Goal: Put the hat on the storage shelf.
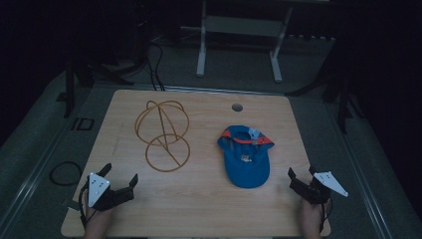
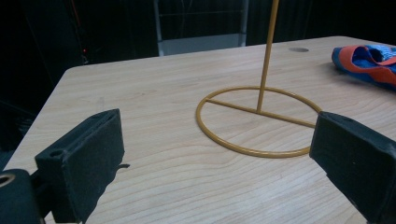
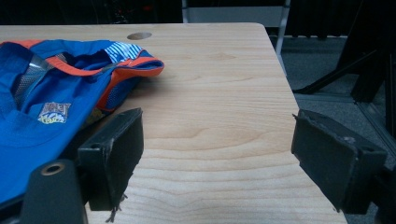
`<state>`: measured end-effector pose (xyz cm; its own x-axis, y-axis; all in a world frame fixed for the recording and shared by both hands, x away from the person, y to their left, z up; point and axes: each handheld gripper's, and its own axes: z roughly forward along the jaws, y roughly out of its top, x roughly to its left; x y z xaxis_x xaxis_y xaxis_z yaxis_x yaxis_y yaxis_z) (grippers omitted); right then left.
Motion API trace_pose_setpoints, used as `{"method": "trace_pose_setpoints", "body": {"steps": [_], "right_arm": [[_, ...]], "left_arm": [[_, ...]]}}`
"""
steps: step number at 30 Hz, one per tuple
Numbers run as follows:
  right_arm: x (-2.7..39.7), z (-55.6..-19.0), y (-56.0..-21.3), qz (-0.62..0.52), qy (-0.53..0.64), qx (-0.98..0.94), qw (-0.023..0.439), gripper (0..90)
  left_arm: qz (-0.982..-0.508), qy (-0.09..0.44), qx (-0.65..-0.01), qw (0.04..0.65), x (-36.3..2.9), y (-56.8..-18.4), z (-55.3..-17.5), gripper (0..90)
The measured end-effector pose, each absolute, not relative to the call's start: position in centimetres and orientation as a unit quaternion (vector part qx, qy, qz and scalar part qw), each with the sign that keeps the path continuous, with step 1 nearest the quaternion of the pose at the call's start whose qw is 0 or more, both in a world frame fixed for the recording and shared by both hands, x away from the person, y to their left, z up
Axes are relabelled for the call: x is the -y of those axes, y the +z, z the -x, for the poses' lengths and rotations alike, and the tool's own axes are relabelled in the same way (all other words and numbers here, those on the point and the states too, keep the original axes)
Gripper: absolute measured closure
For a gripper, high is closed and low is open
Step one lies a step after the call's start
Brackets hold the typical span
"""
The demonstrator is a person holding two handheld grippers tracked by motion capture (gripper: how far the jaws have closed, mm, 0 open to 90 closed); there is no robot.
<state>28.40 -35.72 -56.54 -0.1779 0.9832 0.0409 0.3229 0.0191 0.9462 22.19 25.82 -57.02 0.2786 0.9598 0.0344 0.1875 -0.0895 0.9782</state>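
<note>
One cap, one wire stand, two grippers, one surface.

On the wooden surface (image 1: 199,199) I count a single blue cap (image 1: 245,159) with orange trim, and one yellow wire stand (image 1: 162,134); that stand is made of one flat ring at its base, one straight rod rising from it, and two crossed loops on top. One round hole (image 1: 237,107) near the far edge of the surface. Two hand-held grippers: the left gripper (image 1: 121,175) and the right gripper (image 1: 301,173), each with two black jaws, four in all, and one grey three-cornered plate apiece. Two hands hold them. One coiled black cable (image 1: 65,173) on the floor to the left.
</note>
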Motion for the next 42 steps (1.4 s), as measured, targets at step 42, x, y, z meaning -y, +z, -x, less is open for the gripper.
{"method": "trace_pose_setpoints", "body": {"steps": [42], "right_arm": [[32.1,-34.6,-49.9,-0.474,0.477,-0.706,0.223,13.5]], "left_arm": [[-0.629,0.356,-0.492,0.486,-24.0,-56.0,-21.3,4.1]]}}
